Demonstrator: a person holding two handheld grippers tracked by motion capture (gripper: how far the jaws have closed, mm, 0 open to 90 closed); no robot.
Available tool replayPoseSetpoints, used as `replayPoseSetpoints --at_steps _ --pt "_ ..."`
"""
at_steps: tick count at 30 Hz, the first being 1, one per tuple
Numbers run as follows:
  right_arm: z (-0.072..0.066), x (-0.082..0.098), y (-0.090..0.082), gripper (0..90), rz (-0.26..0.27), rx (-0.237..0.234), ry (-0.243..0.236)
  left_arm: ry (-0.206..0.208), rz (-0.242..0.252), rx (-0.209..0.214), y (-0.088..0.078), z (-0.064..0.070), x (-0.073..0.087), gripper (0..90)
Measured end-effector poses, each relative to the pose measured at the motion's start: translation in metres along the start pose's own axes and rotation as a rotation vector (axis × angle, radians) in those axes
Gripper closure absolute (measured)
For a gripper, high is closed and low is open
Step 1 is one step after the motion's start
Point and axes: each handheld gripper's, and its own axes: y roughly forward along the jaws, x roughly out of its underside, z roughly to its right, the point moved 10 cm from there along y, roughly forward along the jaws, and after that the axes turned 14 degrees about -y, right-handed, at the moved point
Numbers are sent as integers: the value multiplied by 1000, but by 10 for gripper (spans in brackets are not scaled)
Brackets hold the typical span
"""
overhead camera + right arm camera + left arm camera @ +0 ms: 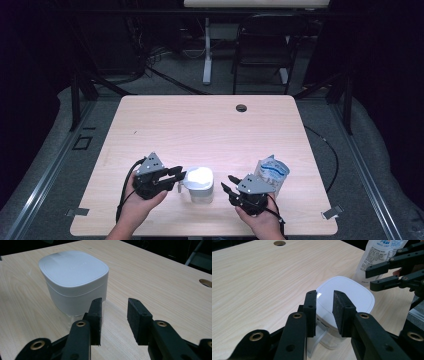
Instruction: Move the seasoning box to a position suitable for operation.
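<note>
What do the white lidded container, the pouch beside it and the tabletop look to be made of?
The container looks like plastic: a smooth matte white lid with a soft sheen over a frosted, translucent body. The pouch seems to be thin flexible plastic film, glossy and printed in blue and white. The table shows pale wood grain, probably laminate, judging by its even, flat surface.

Matt white plastic container [75,277] (clear base), glossy printed pouch [272,172], pale wood-grain table [200,125].

I'm counting one white lidded container [199,184], one printed pouch [272,173], and my two grippers, left [179,176] and right [228,183].
</note>
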Motion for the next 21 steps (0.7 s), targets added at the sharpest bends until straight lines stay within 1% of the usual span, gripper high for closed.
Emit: replayPoseSetpoints --at_steps 3,4,6,11,14,15,21 --pt "-1 -1 1 644 2 -2 2 -3 0 5 0 2 -1 750" --pt "-2 -1 1 643 4 -4 -1 -1 5 4 0 3 -2 750" --pt "-1 -3 -1 641 7 0 -5 9 -4 -5 1 3 0 766" --pt "2 -3 -2 639 6 -3 15 9 -10 -6 2 2 0 796" --pt "4 -4 -3 636 6 -5 17 11 -10 -6 3 2 -1 835" --pt "5 -3 -3 635 6 -5 19 17 -21 -4 4 2 0 843" --pt "5 -5 -1 623 5 -12 17 31 -28 -8 5 4 0 869"
